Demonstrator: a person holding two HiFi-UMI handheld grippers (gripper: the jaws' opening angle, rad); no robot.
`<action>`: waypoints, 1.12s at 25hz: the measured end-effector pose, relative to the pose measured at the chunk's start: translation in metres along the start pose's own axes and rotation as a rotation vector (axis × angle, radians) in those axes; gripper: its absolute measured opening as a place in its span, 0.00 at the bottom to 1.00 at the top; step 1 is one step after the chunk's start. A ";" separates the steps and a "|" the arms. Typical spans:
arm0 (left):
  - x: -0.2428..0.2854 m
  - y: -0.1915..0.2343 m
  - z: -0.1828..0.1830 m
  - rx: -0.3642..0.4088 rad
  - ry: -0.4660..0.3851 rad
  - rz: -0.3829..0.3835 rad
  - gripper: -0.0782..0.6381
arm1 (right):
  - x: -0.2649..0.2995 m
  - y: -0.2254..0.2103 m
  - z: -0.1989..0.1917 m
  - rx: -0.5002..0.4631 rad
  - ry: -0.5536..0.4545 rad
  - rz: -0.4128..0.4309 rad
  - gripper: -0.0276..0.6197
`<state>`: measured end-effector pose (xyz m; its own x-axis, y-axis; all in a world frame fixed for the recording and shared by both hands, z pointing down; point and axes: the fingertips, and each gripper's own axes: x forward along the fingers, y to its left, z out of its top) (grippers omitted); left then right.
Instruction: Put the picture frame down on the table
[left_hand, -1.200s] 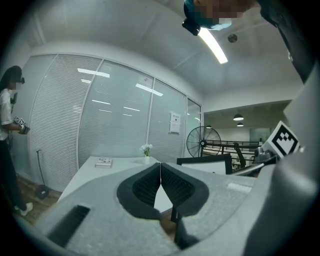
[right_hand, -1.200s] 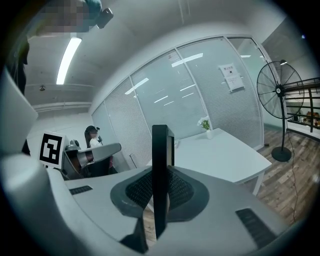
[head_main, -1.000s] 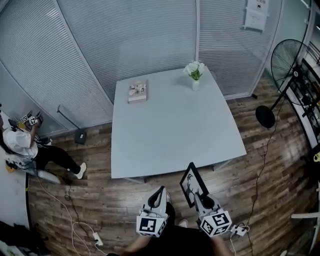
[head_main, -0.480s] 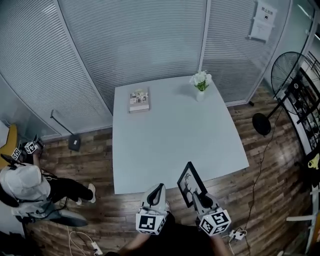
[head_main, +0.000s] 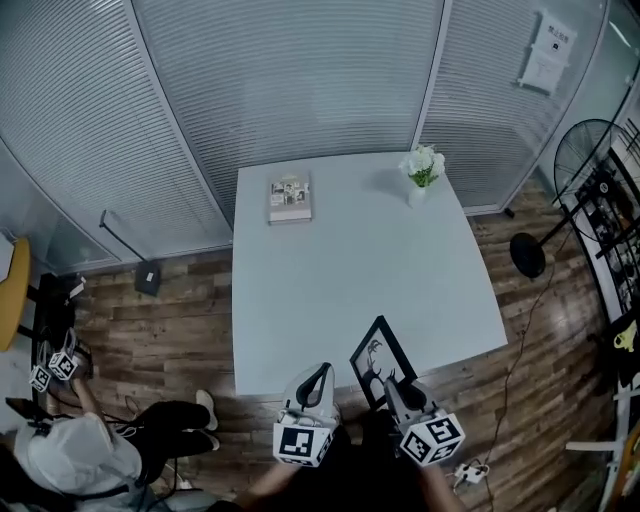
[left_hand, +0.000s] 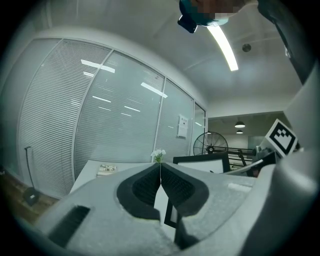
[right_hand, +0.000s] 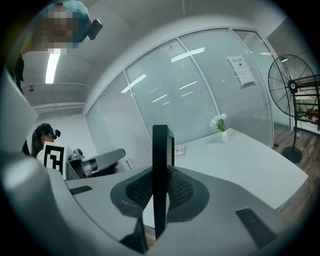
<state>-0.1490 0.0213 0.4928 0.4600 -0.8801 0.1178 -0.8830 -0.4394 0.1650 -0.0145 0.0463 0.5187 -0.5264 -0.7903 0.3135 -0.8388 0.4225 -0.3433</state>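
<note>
Lower centre: right gripper is clamping the picture frame at the table edge, left gripper closed empty, placement pending.

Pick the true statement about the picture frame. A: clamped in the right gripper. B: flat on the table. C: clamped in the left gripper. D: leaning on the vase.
A: the right gripper grips the picture frame edge-on between its jaws; the left gripper is shut on nothing.
</note>
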 end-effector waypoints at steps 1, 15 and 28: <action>0.001 0.002 -0.001 -0.003 0.006 0.003 0.13 | 0.004 -0.001 0.000 0.000 0.002 0.005 0.13; 0.077 0.019 0.014 0.012 -0.031 0.097 0.13 | 0.065 -0.070 0.040 0.011 0.011 0.082 0.13; 0.174 0.026 0.033 0.042 -0.025 0.150 0.13 | 0.132 -0.158 0.076 0.091 0.050 0.134 0.13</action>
<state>-0.0946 -0.1491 0.4848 0.3206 -0.9404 0.1139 -0.9450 -0.3092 0.1067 0.0590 -0.1580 0.5468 -0.6412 -0.7054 0.3022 -0.7455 0.4790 -0.4635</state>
